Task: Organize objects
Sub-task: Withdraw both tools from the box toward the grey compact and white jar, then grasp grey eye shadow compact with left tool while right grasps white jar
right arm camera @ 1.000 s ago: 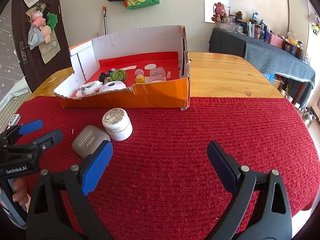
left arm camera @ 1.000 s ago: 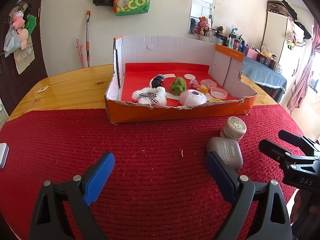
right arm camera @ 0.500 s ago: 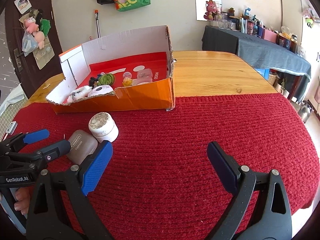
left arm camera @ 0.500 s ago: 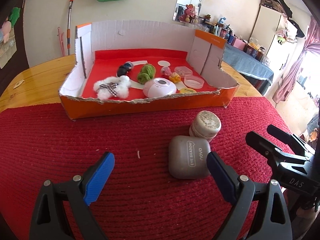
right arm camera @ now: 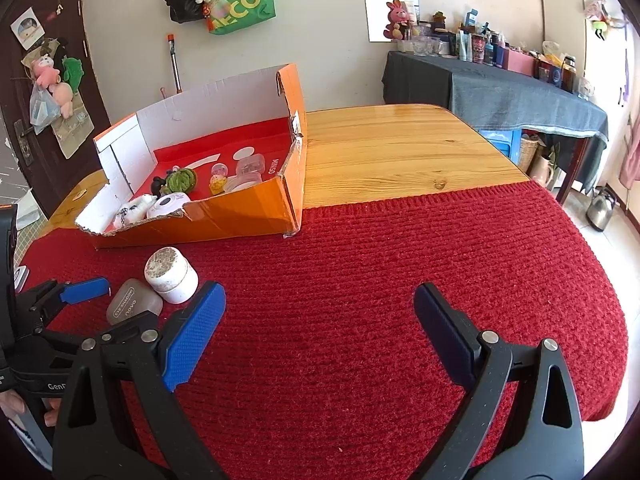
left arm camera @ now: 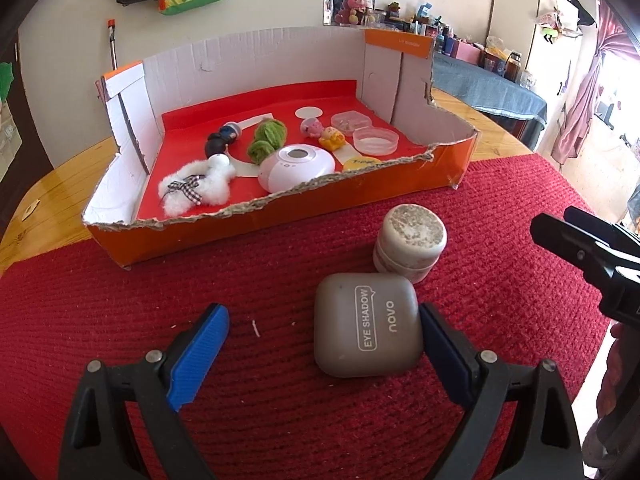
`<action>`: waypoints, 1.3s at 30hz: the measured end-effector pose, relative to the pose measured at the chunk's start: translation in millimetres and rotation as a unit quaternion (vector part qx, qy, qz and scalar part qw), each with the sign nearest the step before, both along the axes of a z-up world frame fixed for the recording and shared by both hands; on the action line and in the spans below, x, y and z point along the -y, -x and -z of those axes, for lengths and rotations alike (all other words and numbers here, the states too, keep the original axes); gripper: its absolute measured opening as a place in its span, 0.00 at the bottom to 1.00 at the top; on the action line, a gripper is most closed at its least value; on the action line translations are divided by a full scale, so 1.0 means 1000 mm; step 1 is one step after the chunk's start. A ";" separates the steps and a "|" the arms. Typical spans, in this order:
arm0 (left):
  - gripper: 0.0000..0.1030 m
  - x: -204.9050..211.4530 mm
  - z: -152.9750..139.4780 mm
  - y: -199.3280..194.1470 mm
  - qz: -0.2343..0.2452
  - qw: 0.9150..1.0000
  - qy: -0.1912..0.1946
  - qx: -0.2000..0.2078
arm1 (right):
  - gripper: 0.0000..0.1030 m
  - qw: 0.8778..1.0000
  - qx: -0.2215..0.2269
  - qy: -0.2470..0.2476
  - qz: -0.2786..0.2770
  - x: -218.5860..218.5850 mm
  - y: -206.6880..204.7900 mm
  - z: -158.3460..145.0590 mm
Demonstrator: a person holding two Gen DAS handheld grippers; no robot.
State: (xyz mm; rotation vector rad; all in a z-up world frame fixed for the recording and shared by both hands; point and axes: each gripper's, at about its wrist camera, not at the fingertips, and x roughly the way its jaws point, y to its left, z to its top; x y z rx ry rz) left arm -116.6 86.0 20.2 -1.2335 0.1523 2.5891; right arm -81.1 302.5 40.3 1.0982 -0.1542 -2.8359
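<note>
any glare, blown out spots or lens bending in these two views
Left wrist view: the window at far right is blown out, the wooden table shows a sheen, and the cardboard box bows from fisheye; the eye shadow case print stays sharp. Right wrist view: glare streaks the wooden table, corners go black, and the red mat edge curves.

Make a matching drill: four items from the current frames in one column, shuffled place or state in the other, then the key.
Items:
1. eye shadow case
2. round jar
3. white fluffy toy
4. right tool

Places or states:
A. inside the orange box, near its torn front edge
B. open over bare red mat
C. on the mat between the open left tool's fingers, by the right one
D. on the mat between the case and the box

Pairs: 1-C, 2-D, 3-A, 4-B
</note>
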 end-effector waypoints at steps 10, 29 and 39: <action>0.91 0.057 0.001 0.016 -0.056 0.998 -0.007 0.006 | 0.94 0.999 0.008 -0.004 -0.045 0.027 0.007 0.004; 0.85 0.071 0.000 0.011 -0.018 1.000 -0.025 0.003 | 0.94 0.990 0.055 -0.047 -0.118 0.086 0.036 0.022; 0.65 0.066 -0.002 0.007 0.010 0.999 -0.036 -0.003 | 0.91 0.984 0.054 -0.072 -0.152 0.106 0.042 0.018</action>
